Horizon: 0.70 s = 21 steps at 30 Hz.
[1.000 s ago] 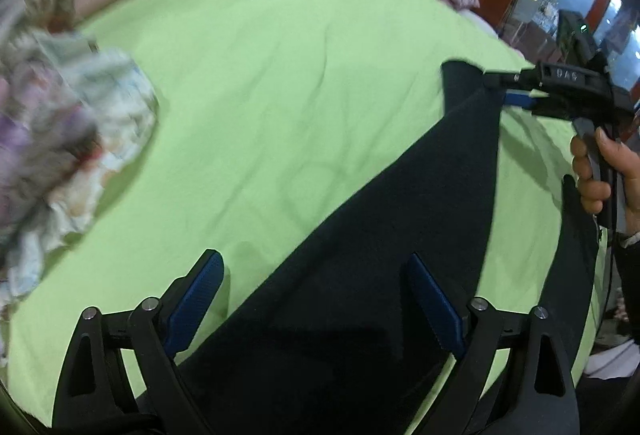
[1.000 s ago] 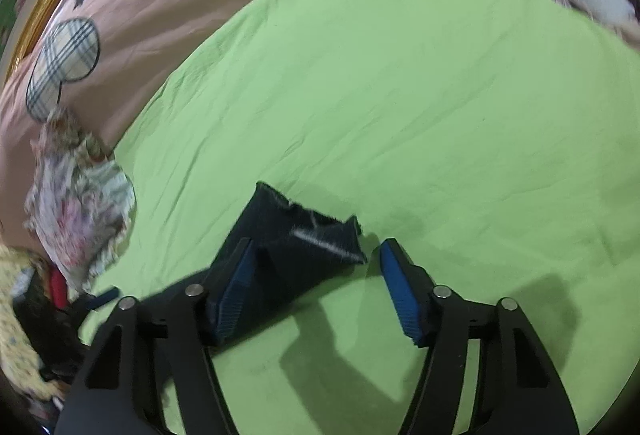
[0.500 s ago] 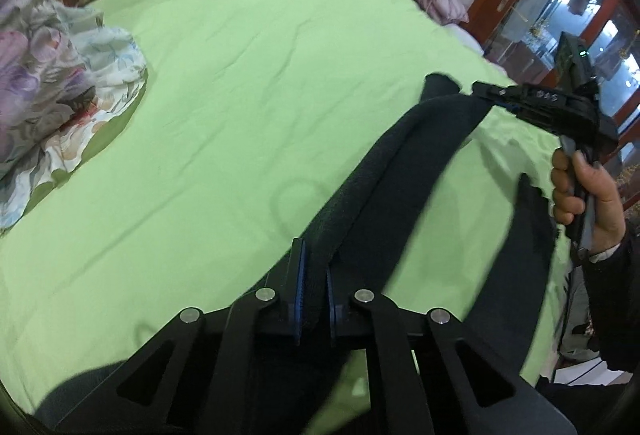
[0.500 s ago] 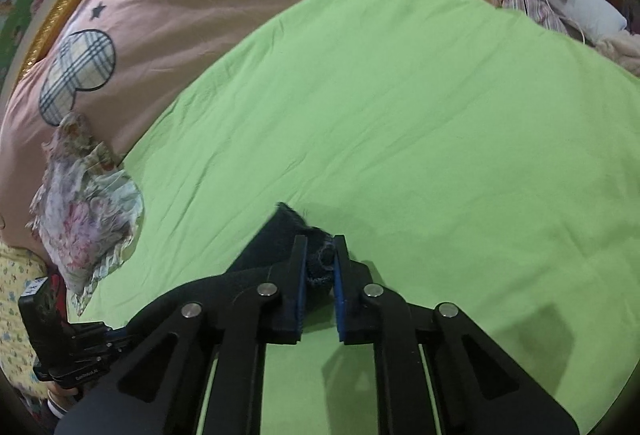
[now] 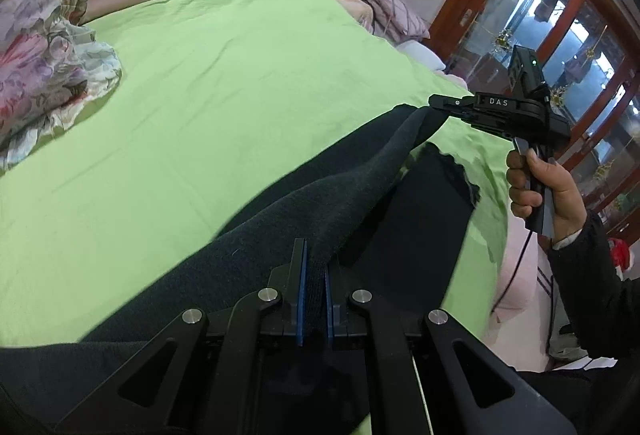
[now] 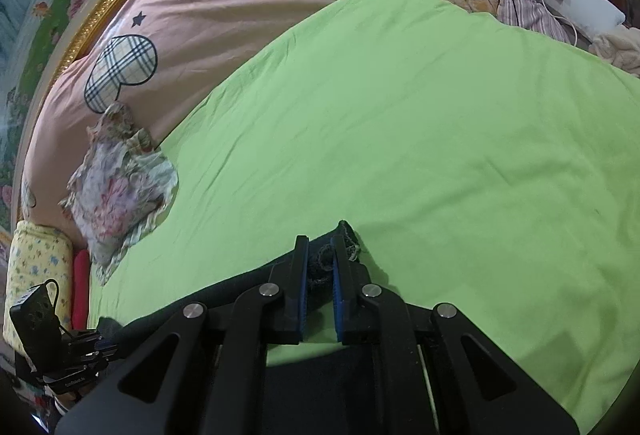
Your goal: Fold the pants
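you have the dark pants [image 5: 340,195] pinched in both tongs, so the relation that matters is the line of cloth strung between them. the left tongs [image 5: 314,299] are pressed together on a fold of the fabric close in front of you, and the right tongs [image 6: 320,275] are clamped on a frayed hem end. in the left view the right tongs [image 5: 440,103] sit up and to the right, with your right hand [image 5: 536,187] on the handle. the held leg runs as a raised ridge from one pinch to the other, its long axis slanting across the near right part of the green bed sheet [image 5: 240,95]. the other leg [image 5: 432,203] lies flat on the sheet just right of that ridge, roughly parallel. the next move likely means carrying the held edge sideways over it, both hands keeping the span taut. the floral cloth [image 5: 48,67] sits well apart at the left.
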### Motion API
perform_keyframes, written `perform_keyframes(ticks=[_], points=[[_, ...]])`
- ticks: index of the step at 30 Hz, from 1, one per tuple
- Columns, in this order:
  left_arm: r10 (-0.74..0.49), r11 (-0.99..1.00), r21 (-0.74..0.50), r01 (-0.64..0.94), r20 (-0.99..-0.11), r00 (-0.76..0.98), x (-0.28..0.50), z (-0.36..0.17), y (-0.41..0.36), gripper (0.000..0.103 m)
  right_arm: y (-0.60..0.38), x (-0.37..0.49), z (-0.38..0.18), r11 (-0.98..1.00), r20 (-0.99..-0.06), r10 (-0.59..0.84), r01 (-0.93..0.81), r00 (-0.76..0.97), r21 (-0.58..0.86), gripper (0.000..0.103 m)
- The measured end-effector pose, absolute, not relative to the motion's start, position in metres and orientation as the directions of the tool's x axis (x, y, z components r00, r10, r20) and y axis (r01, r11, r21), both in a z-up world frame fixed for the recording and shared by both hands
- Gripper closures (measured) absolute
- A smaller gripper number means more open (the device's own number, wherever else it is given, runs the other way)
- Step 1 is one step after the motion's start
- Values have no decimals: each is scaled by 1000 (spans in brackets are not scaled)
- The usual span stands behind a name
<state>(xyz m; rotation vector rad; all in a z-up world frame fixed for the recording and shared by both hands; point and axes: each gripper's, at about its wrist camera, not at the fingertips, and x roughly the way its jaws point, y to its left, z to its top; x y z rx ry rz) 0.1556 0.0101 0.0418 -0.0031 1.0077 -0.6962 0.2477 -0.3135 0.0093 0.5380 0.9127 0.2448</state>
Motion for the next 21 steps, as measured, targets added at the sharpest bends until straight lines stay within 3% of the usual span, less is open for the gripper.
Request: perform_keyframes(ticks=[21], points=[[-494, 791, -247, 559, -798, 346, 90, 10, -17, 98, -333, 166, -7, 890, -724, 356, 22, 590, 455, 92]])
